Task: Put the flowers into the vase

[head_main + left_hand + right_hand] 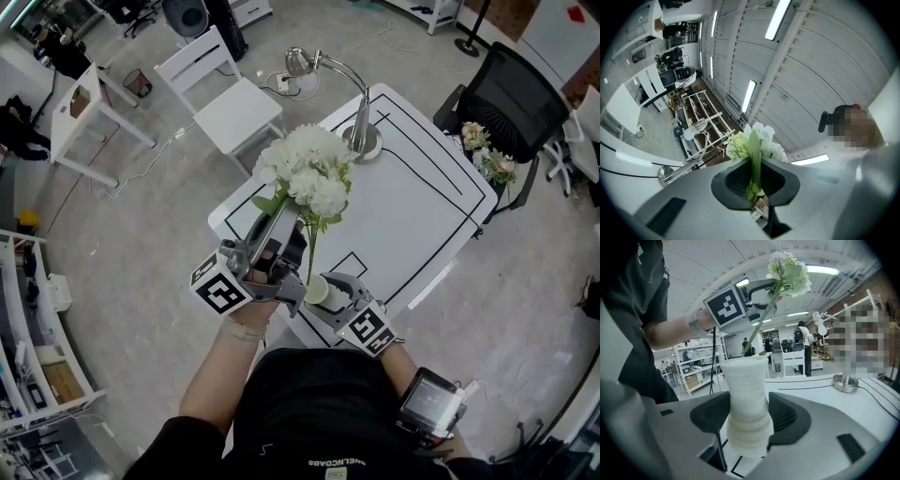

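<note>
A bunch of white flowers [309,169] with green leaves stands above the table, and my left gripper [281,236] is shut on its stem. In the left gripper view the green stem [754,171] runs up between the dark pads of the left gripper [754,183] to the blooms [754,140]. My right gripper [324,292] is shut on a white ribbed vase [746,404], held upright just off the table near its front edge. In the right gripper view the stem [761,331] slants down from the flowers [790,269] to the vase's mouth, where its lower end is hidden.
A white table [422,206] with black tape lines carries a chrome desk lamp [361,141] at its far end. A white chair [225,94] stands beyond it to the left. A black office chair [511,103] stands to the right, next to more flowers [487,155].
</note>
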A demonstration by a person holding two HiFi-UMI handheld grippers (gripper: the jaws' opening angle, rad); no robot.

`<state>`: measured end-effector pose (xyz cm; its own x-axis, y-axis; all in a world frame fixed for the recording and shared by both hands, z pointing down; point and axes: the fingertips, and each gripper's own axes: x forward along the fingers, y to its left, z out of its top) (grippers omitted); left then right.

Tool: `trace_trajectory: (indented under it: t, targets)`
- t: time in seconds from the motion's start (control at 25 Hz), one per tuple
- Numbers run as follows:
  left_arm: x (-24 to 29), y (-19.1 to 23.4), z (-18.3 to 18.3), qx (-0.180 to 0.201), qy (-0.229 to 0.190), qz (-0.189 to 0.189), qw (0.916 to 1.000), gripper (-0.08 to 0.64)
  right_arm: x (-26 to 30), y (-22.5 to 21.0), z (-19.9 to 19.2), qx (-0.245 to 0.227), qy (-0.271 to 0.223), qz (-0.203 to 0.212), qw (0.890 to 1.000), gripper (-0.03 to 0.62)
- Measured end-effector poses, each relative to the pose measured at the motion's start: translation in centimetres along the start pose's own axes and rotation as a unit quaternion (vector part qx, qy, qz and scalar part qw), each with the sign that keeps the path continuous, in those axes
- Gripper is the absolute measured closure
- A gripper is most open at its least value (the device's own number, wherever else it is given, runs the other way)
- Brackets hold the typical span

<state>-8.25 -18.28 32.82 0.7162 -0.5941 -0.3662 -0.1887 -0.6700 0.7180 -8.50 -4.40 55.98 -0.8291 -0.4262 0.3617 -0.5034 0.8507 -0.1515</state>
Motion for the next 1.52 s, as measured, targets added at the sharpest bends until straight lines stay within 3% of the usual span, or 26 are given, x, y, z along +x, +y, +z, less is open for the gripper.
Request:
trace_trajectory:
  t: [0.44,0.56,0.68,0.92,1.2,1.52]
  targets:
    - [-0.1,1.5,-3.3,0.03,0.038,0.026,0.9985,0.534,-1.5,-3.7,2.2,0.043,-0.047,-0.034,0.997,0.33]
    - [-0.5,1.6,-4.5,0.05,0.066,0.031,0.9961,0.534,-1.7,-4.3,2.5,0.056,-0.055,-0.048,0.996,0.33]
    - [-1.2,1.4,-6.1,0.087,0.103,0.035,0.9902,0.532,-2.2,-5.1,2.5,0.065,-0.061,-0.07,0.994,0.331]
    - [-2.8,1.6,-9.3,0.157,0.179,0.04,0.9704,0.532,-3.1,-7.0,2.8,0.076,-0.073,-0.107,0.989,0.331]
    - [-4.0,1.8,-11.2,0.157,0.206,0.048,0.9647,0.531,-3.7,-7.8,2.8,0.075,-0.076,-0.127,0.986,0.331]
    - [-4.9,1.9,-12.6,0.192,0.24,0.05,0.9502,0.475,-4.0,-8.3,2.6,0.069,-0.073,-0.144,0.984,0.334]
